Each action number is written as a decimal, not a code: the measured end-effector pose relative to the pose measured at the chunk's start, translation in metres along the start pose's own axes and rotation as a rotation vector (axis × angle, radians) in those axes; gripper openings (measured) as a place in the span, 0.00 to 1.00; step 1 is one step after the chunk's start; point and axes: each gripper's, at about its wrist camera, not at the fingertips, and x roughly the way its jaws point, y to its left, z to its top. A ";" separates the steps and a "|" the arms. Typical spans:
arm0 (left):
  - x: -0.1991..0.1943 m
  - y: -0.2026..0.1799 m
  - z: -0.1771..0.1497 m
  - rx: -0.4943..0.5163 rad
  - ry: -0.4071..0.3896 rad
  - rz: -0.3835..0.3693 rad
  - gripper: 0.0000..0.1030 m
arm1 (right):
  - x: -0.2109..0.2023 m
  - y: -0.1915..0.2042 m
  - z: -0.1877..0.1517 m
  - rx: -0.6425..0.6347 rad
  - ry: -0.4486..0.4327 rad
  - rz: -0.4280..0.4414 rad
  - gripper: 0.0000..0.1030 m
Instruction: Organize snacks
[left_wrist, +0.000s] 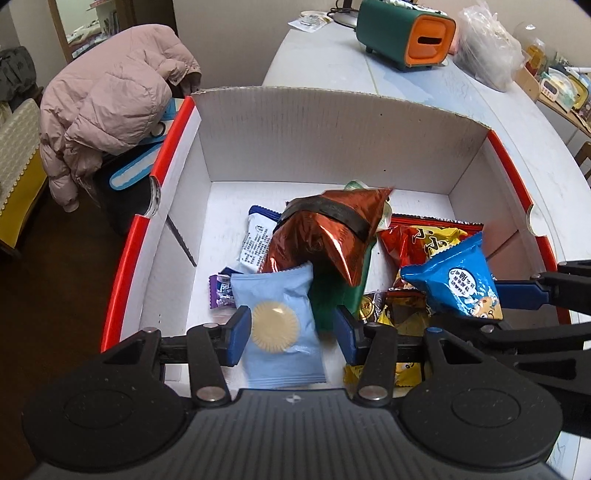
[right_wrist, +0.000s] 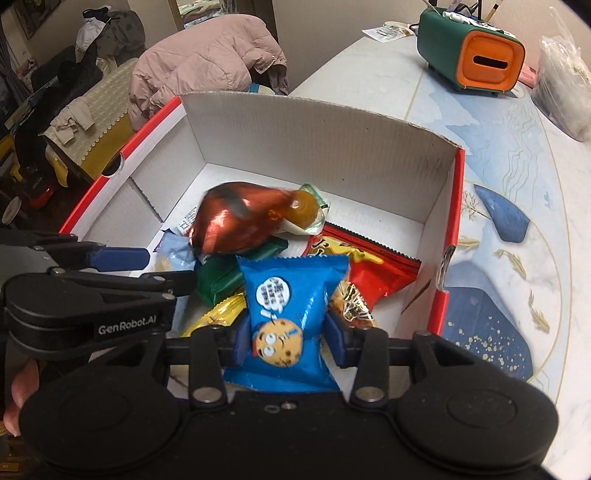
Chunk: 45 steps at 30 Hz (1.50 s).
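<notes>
Here, gripper by gripper, then outward:
Left gripper (left_wrist: 291, 328): jaws spread around a pale blue wafer packet (left_wrist: 280, 325); left pad touches it, right pad stands apart, so whether it is gripped cannot be told.
Right gripper (right_wrist: 286, 338): a blue cookie packet (right_wrist: 288, 317) sits between its pads; whether they press it is unclear.
Both packets: low over the heap inside the box.
Heap: copper foil bag (left_wrist: 325, 236), green packet (right_wrist: 218, 277), red bag (right_wrist: 373, 266).
Box (left_wrist: 332, 129): white cardboard, red-edged, on the table (right_wrist: 498, 229).

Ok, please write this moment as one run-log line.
step: snacks into box | left gripper: light blue packet between jaws, grip unclear | right gripper: shut on blue cookie packet
</notes>
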 end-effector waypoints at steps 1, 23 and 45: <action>-0.001 0.001 -0.001 -0.006 -0.004 -0.005 0.48 | -0.001 0.000 0.000 0.001 -0.002 0.002 0.45; -0.087 -0.003 -0.012 -0.041 -0.196 -0.066 0.64 | -0.082 -0.002 -0.020 -0.044 -0.238 -0.012 0.88; -0.164 -0.027 -0.038 -0.029 -0.358 -0.145 0.94 | -0.172 -0.027 -0.076 0.084 -0.552 0.035 1.00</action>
